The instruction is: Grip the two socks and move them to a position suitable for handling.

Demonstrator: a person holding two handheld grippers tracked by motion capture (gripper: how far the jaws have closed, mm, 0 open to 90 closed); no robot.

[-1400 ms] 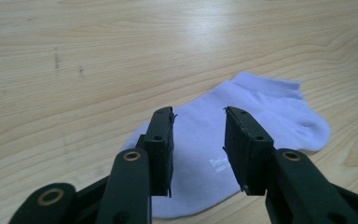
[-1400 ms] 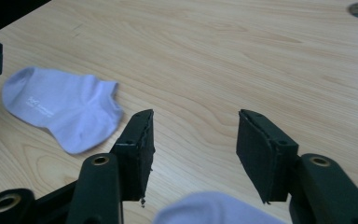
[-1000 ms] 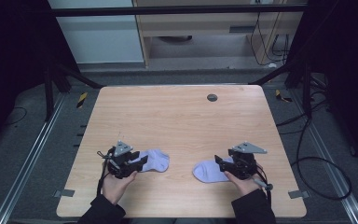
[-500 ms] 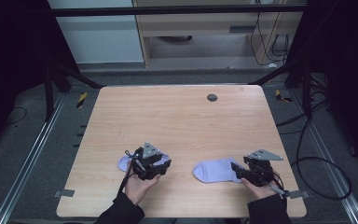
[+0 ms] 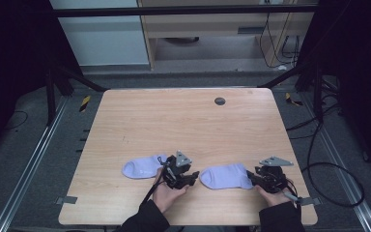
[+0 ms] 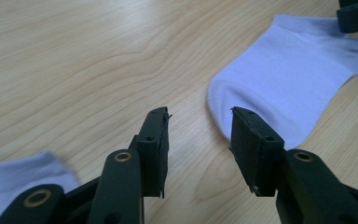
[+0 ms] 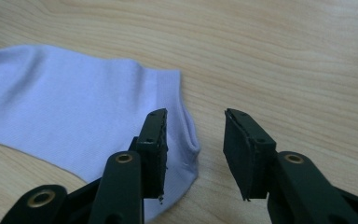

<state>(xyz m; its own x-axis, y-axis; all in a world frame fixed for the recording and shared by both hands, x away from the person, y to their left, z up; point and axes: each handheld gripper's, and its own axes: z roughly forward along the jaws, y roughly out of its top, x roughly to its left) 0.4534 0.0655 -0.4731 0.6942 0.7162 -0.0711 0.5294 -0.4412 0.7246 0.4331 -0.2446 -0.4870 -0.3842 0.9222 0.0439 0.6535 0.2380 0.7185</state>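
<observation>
Dark framing and a grey floor ring the pale wooden tabletop, where two lilac socks lie flat along the near edge, well apart from a small dark disc toward 12 o'clock. The left sock sits at about 7 o'clock of the tabletop's middle, the right sock at about 5 o'clock.

Between them, the left hand-held gripper points toward 3 o'clock, its jaws standing partly apart with bare wood between them; in its own view the toe of the right sock lies just beyond its right fingertip, and an edge of the left sock shows at 8 o'clock.

At the right sock's cuff end, the right hand-held gripper points toward 9 o'clock. Its jaws have just been closing and now stand half apart; its own view shows the left jaw over the cuff and the right jaw over bare wood, the pads not pressing the cloth.

A person's dark sleeves enter at 6 o'clock.
</observation>
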